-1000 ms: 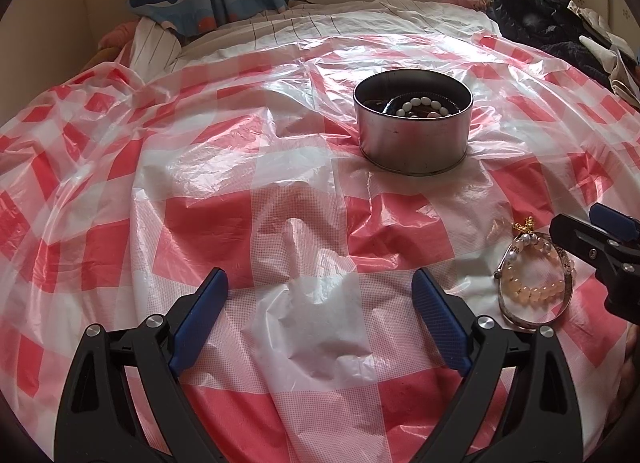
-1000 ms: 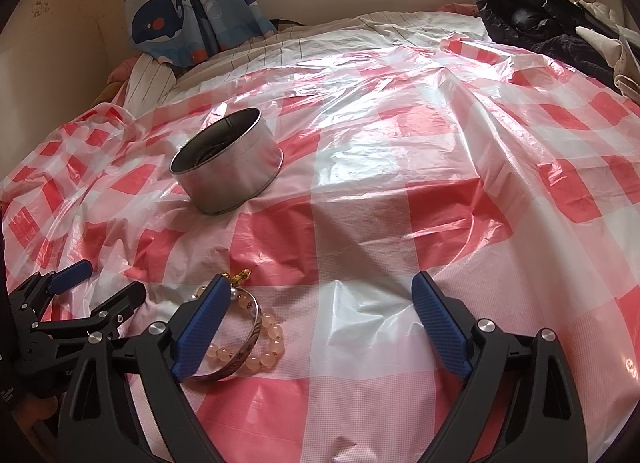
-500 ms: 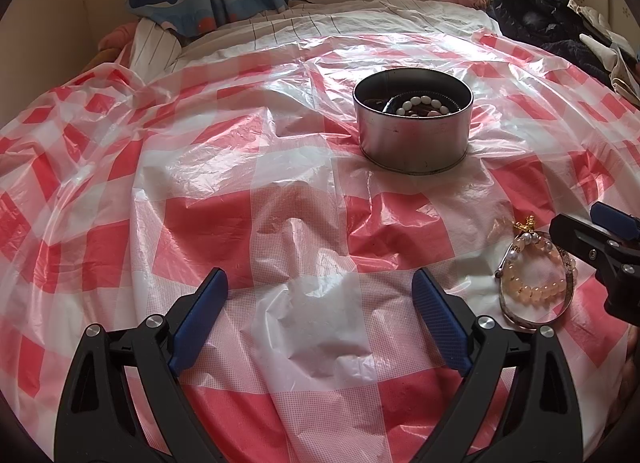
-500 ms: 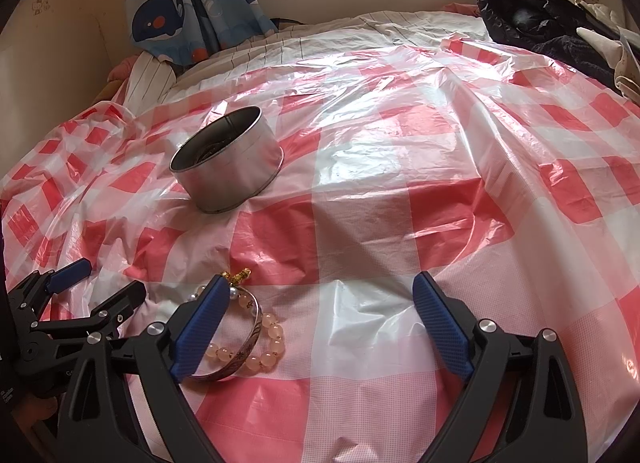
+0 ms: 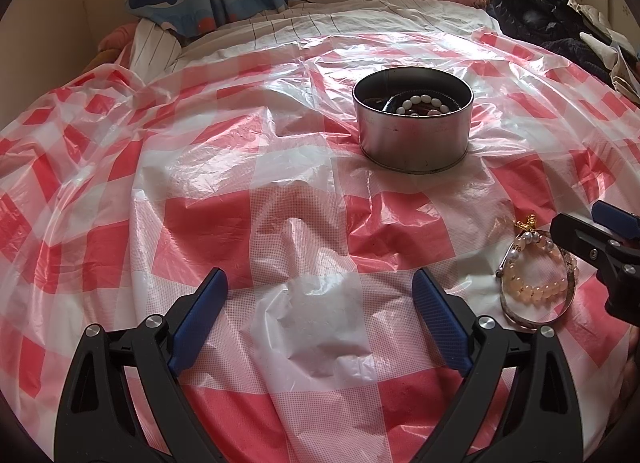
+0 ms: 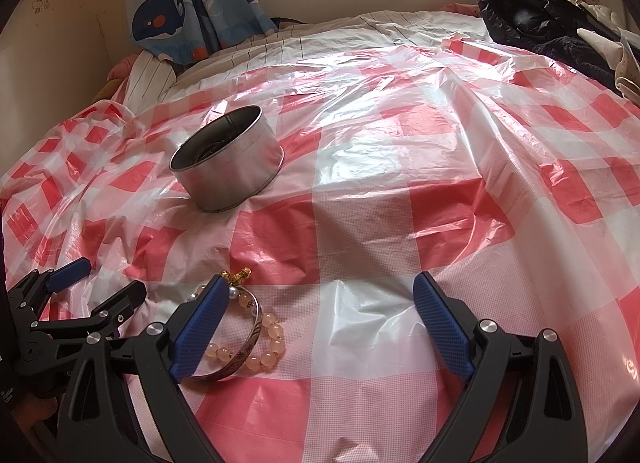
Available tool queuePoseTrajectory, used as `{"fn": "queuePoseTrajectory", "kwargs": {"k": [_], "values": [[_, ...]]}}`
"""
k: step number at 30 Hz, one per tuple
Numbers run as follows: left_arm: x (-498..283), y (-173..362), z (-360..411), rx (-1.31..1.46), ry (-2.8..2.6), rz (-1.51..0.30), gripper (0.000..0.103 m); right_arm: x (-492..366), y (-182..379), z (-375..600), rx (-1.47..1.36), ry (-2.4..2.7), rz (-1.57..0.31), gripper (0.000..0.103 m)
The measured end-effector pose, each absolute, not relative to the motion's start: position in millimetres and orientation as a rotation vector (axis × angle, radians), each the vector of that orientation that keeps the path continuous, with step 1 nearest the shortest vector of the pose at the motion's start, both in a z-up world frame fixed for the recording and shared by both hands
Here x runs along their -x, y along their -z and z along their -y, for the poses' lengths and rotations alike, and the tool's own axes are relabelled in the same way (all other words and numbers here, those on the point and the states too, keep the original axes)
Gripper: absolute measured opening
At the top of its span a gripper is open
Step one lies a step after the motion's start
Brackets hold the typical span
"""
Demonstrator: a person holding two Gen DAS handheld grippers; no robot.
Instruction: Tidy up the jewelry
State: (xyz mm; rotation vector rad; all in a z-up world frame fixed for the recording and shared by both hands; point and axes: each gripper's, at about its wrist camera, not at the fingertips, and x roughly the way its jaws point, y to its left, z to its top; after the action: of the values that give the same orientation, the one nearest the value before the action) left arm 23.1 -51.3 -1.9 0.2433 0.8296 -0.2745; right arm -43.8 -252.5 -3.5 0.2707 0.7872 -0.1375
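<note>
A round metal tin (image 5: 412, 135) stands on the red-and-white checked plastic sheet (image 5: 280, 199) with a white bead bracelet (image 5: 420, 103) and darker pieces inside. In the right wrist view the tin (image 6: 228, 167) sits far left. A small heap of jewelry lies on the sheet: a peach bead bracelet (image 6: 272, 339), a silver bangle (image 6: 236, 367) and a pearl strand with a gold charm (image 6: 236, 275). My right gripper (image 6: 320, 287) is open, its left finger over that heap. My left gripper (image 5: 320, 283) is open over bare sheet, left of the heap (image 5: 532, 291).
The sheet covers a bed with striped bedding (image 5: 320, 19) at the back. Dark clothes (image 6: 540, 27) are piled at the far right. A whale-print curtain (image 6: 192, 3) hangs at the back left. Each gripper shows at the other view's edge: left (image 6: 108, 279), right (image 5: 584, 223).
</note>
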Motion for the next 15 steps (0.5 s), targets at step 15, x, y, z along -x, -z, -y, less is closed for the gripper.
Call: {"fn": "queuePoseTrajectory", "kwargs": {"k": [15], "values": [[10,-41,71,-0.283,0.664,-0.755,0.09,57,-42,283,-0.239,0.116,-0.768,0.089]]}}
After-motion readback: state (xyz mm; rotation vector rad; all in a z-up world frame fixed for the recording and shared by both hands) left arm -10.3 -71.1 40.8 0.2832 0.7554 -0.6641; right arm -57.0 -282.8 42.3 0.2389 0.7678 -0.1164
